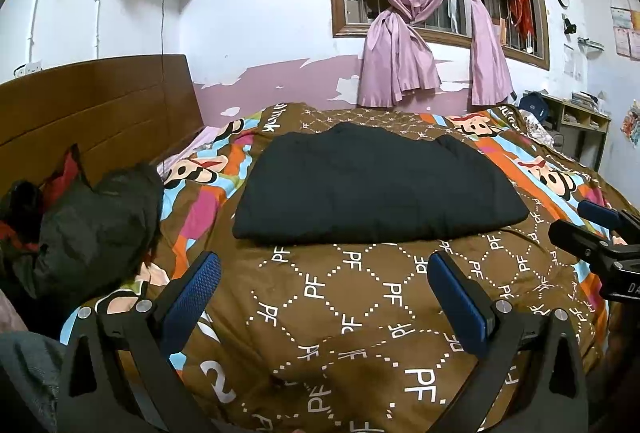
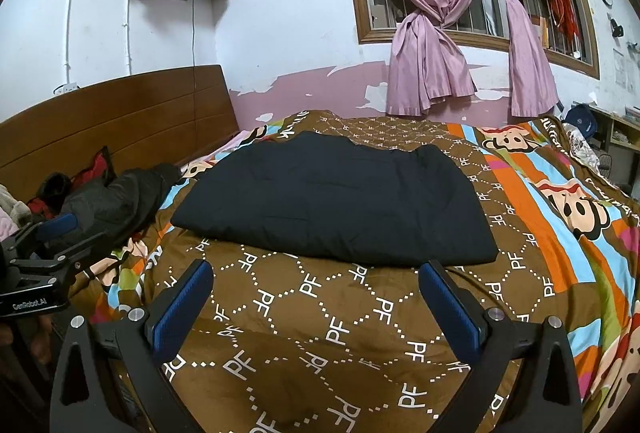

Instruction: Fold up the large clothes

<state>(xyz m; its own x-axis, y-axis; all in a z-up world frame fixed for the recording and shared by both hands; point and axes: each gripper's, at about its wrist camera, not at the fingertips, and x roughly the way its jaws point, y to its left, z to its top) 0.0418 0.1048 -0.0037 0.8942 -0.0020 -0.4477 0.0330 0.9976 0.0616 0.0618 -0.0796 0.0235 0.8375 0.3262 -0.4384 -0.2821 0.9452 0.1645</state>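
Observation:
A black garment lies folded into a flat rectangle in the middle of the bed. My left gripper hovers open above the blanket just short of the garment's near edge, nothing between its blue pads. My right gripper is open too, its tips close to the garment's near edge, and holds nothing. In the left wrist view the right gripper shows at the right edge. The left gripper appears at the left edge of the right wrist view.
The brown patterned blanket covers the bed. A heap of dark and red clothes sits at the left by the wooden headboard. Behind the bed are pink curtains, and a shelf stands far right.

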